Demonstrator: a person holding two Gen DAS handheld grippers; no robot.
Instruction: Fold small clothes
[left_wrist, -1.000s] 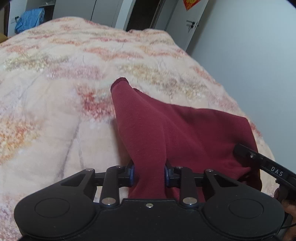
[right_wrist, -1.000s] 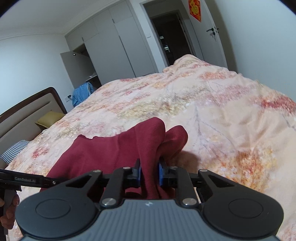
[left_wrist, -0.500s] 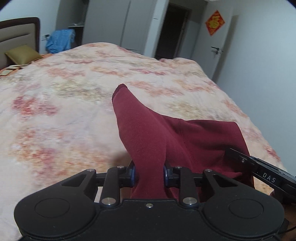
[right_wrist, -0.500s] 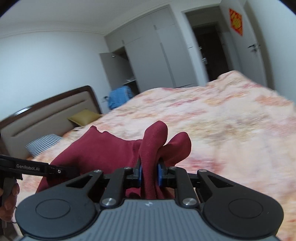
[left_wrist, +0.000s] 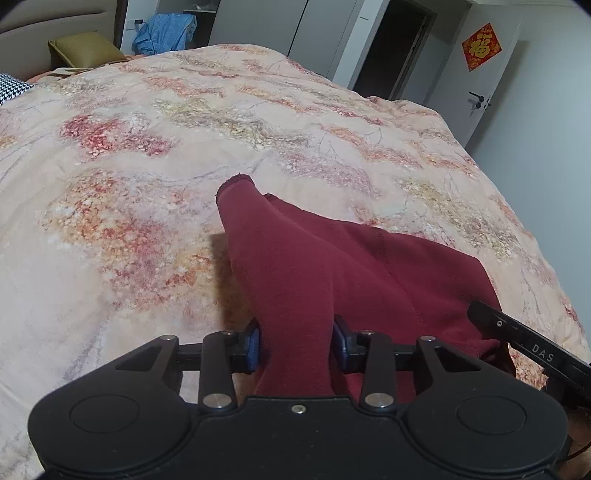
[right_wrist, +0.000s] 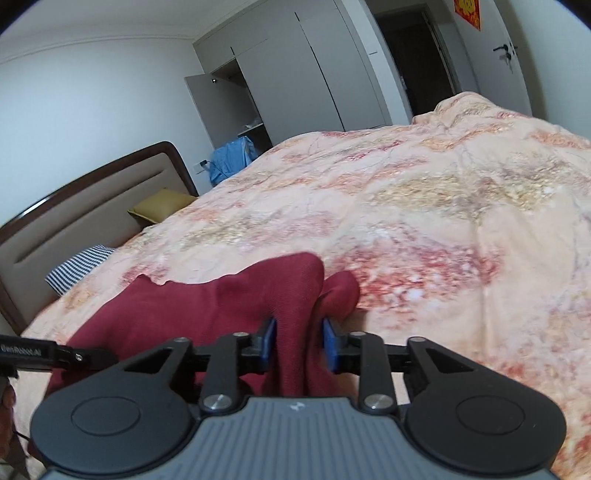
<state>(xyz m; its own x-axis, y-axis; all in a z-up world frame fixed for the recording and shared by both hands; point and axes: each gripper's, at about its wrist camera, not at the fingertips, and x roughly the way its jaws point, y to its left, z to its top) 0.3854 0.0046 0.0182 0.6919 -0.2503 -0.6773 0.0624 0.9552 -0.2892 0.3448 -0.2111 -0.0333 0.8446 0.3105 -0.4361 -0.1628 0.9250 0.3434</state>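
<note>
Left tongs (left_wrist: 295, 341) and right tongs (right_wrist: 298, 345), each clamped on a bunched fold of the maroon garment (left_wrist: 369, 273). The garment spreads between them over the floral bedspread (left_wrist: 184, 147); beyond lies a mustard pillow (right_wrist: 162, 206).

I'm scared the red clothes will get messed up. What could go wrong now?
1. Each hand-held gripper, left and right, pinches only a bunched corner of the dark red garment, so the cloth could slip out.
2. The garment sags between them, so it might land creased on the floral bedspread.
</note>
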